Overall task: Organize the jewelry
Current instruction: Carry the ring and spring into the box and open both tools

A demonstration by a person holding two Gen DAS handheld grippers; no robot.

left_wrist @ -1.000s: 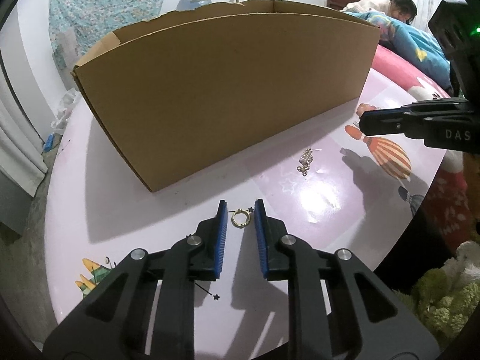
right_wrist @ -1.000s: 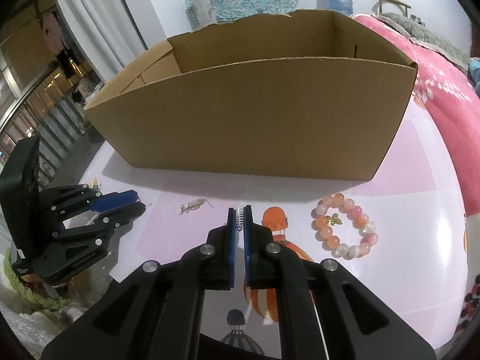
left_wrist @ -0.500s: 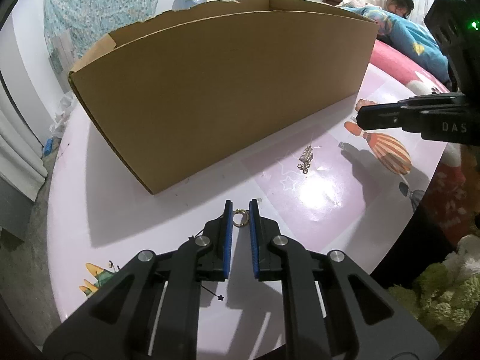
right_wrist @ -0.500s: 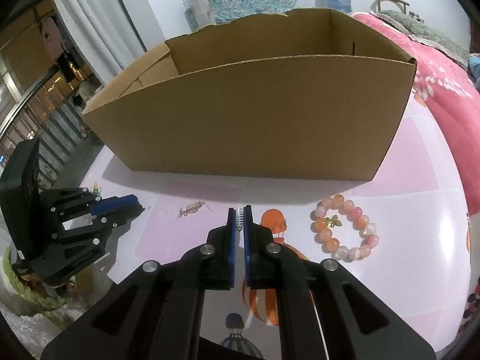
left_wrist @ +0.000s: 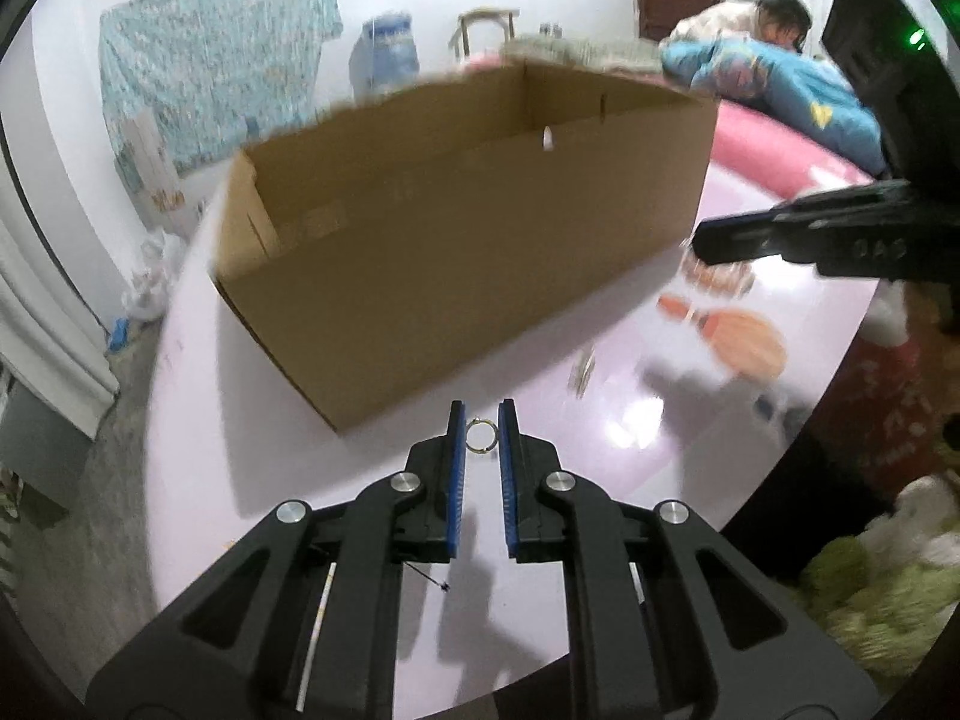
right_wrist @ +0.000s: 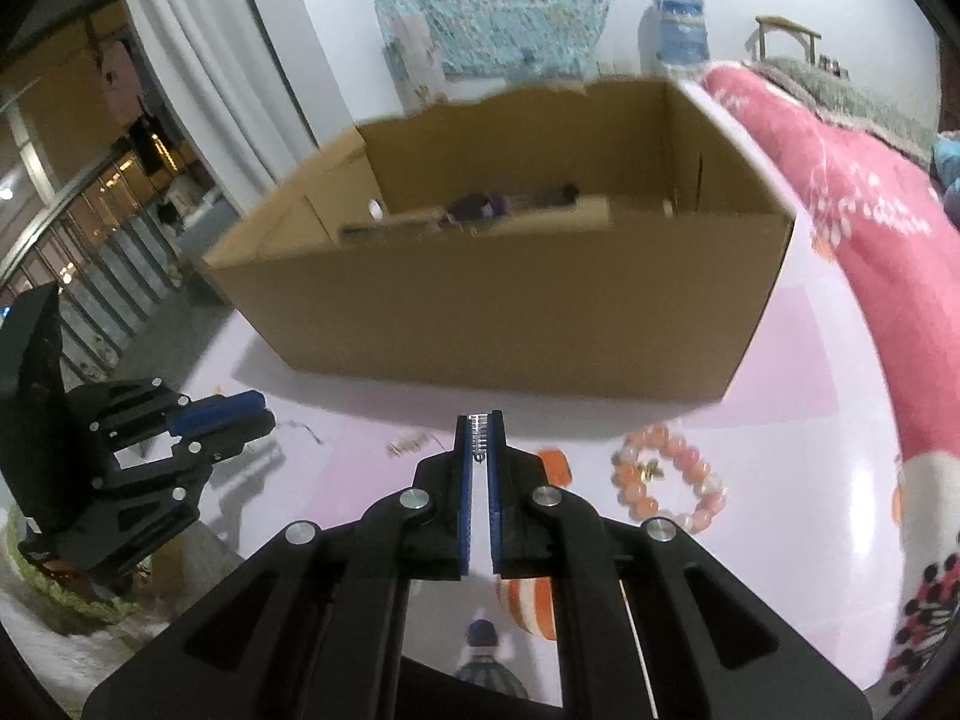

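Note:
My left gripper (left_wrist: 481, 420) is shut on a small gold ring (left_wrist: 481, 437) and holds it above the pink table (left_wrist: 372, 516), in front of the open cardboard box (left_wrist: 456, 228). My right gripper (right_wrist: 480, 423) is shut on a small silver hair clip (right_wrist: 479, 435), also lifted and facing the box (right_wrist: 510, 300). A peach bead bracelet (right_wrist: 669, 477) lies on the table right of my right gripper. A small gold piece of jewelry (right_wrist: 409, 443) lies left of it; it also shows blurred in the left wrist view (left_wrist: 581, 373). Dark items lie inside the box (right_wrist: 498, 204).
The other gripper shows in each view: the right one (left_wrist: 810, 234) at the right edge, the left one (right_wrist: 150, 438) at the left. A pink bed (right_wrist: 852, 192) runs along the table's right. A green plush thing (left_wrist: 870, 576) lies below the table edge.
My left gripper closed on the gold ring and lifted it off the table. Both grippers rose, so the box's inside now shows. The right gripper stayed shut on the clip.

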